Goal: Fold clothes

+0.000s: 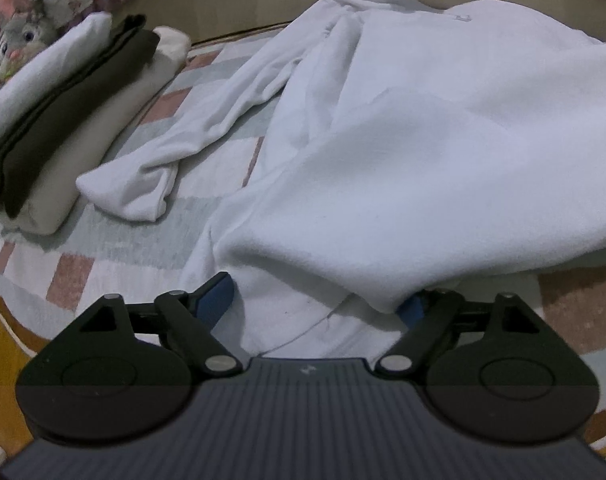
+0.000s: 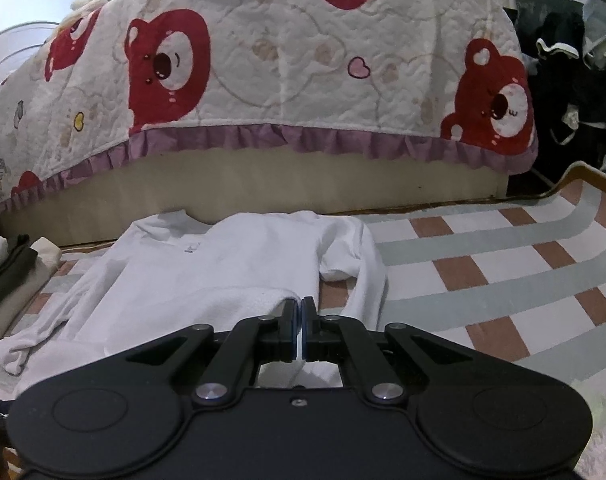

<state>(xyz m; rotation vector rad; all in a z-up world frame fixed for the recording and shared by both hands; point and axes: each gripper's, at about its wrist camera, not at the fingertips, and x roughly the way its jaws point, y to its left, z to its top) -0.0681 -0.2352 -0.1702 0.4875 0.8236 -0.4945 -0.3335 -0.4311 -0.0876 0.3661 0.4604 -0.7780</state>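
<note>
— Where was the white sweatshirt (image 2: 223,264)?

— It lay on the checked rug (image 2: 503,264), in front of the bed with the bear quilt (image 2: 287,60). Its lower edge was folded up.

— And the grippers?

— The right gripper (image 2: 301,312) was pressed together on the folded hem. The left gripper (image 1: 319,300) stood wide apart, and the cloth (image 1: 423,152) lay between its blue pads (image 1: 215,300).

— Any writing?

— A small grey mark on the chest (too blurred to read). Folded clothes (image 1: 59,120) were stacked just beside the sleeve (image 1: 151,176).
</note>
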